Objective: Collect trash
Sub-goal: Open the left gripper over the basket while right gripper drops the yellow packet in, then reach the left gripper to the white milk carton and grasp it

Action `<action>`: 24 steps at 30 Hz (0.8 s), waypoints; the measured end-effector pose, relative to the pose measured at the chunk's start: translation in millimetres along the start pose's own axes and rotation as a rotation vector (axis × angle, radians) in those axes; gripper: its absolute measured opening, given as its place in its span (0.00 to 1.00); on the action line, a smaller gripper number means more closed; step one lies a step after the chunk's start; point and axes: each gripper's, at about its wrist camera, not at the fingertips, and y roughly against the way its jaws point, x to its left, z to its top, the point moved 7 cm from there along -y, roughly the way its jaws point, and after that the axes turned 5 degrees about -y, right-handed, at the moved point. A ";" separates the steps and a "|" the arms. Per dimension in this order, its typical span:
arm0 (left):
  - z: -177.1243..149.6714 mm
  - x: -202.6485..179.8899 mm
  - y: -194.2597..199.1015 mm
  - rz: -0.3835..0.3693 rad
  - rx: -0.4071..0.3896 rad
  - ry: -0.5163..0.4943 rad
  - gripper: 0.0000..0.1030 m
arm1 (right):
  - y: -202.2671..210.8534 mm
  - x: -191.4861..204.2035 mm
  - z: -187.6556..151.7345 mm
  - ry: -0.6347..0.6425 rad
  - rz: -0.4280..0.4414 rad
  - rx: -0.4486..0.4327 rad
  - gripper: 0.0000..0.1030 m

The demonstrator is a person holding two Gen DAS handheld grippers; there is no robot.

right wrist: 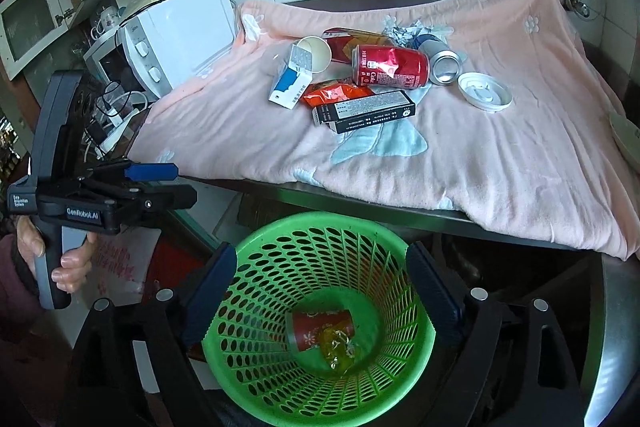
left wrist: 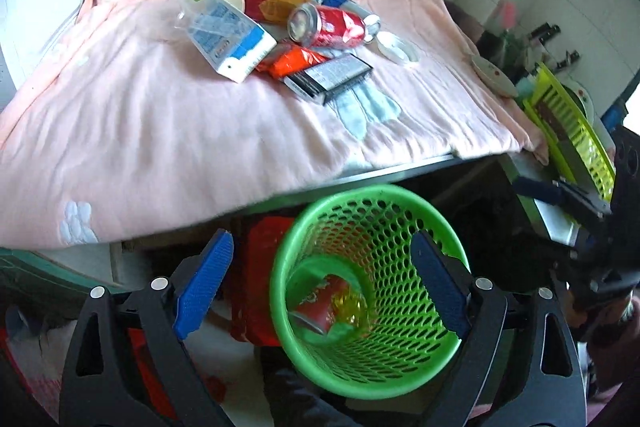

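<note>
Both hand-held grippers are over the bin right now. Left hand-held gripper (left wrist: 322, 283) is spread wide, nothing in it, and my wrist view looks down past it into the green bin (left wrist: 280, 291). Right hand-held gripper (right wrist: 320, 287) is also wide open and empty, hanging right over the same bin. In there already: a red cup (right wrist: 316, 329) and some yellow wrapper (right wrist: 340, 345).

Rest of the trash is still in a heap on the pink cloth (right wrist: 460, 155) covering the desk: red can (right wrist: 390, 67), silver can (right wrist: 442, 65), paper cup (right wrist: 316, 53), blue-white carton (right wrist: 290, 87), orange packet (right wrist: 336, 93), black box (right wrist: 364, 111), white lid (right wrist: 484, 91), crumpled foil (right wrist: 408, 29).

What worries me: the cans lie on their sides on soft cloth, so I reckon a sloppy pinch could roll one off the edge. The pile overlaps too, so grabbing one piece may drag its neighbours. And the bin sits below the desk edge, so a release made too soon would miss it.
</note>
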 end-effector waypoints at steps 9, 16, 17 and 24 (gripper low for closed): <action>75.6 39.3 -6.5 0.035 -0.058 0.104 0.94 | -12.7 5.0 25.7 0.010 0.000 -0.011 0.84; 126.1 66.6 -31.2 0.019 -0.063 0.172 0.94 | -25.0 0.5 39.4 -0.005 -0.005 -0.008 0.84; 132.4 70.7 -36.6 0.014 -0.060 0.184 0.94 | -26.1 -0.1 40.8 -0.007 -0.005 -0.008 0.84; 168.5 102.4 -65.0 -0.001 -0.056 0.270 0.94 | -36.3 -7.4 51.7 -0.024 -0.014 0.002 0.84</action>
